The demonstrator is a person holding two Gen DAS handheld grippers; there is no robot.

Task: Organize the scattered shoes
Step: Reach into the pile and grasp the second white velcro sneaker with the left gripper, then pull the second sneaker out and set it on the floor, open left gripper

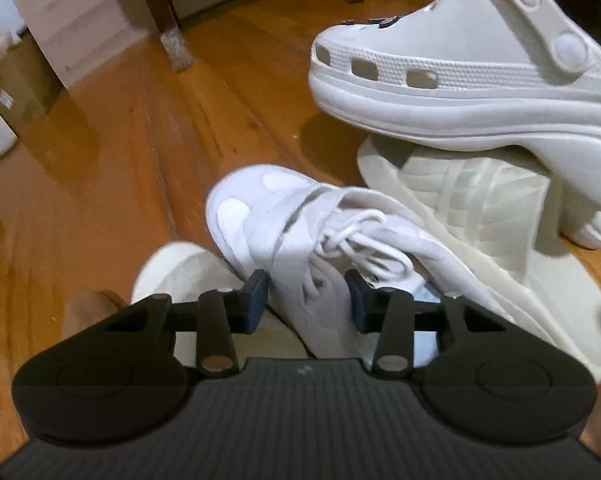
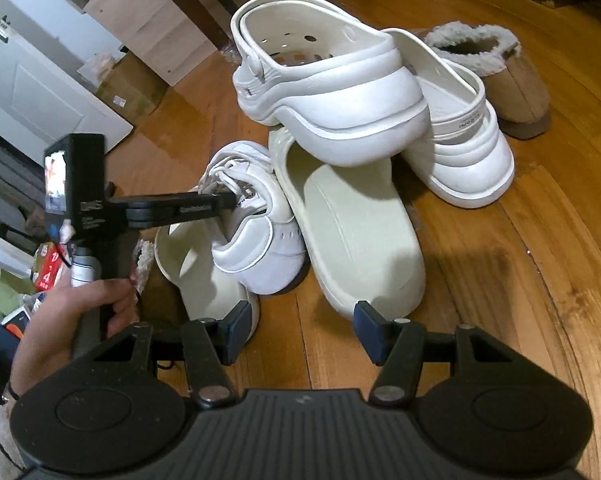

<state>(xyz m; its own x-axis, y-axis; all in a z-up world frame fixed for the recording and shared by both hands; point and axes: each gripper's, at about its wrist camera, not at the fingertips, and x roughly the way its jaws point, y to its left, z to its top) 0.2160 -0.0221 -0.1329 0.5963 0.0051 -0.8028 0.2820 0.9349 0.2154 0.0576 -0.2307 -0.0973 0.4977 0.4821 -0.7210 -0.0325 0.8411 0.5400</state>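
Observation:
A heap of pale shoes lies on the wooden floor (image 2: 520,280). My left gripper (image 1: 307,298) has its jaws around the tongue and laces of a white lace-up sneaker (image 1: 284,216); in the right wrist view its fingers reach into that sneaker (image 2: 260,236). A white clog (image 1: 460,72) rests tilted on a cream slipper (image 1: 480,216). My right gripper (image 2: 300,328) is open and empty, just short of the cream slipper's heel (image 2: 360,248). A second white clog (image 2: 460,140) and a tan fur-lined slipper (image 2: 512,92) lie behind.
Another cream slipper (image 2: 204,280) lies under the sneaker. Dark chair legs (image 1: 160,4), cardboard boxes (image 2: 128,88) and a white door (image 2: 40,92) stand at the back left. Clutter (image 2: 44,268) sits at the far left.

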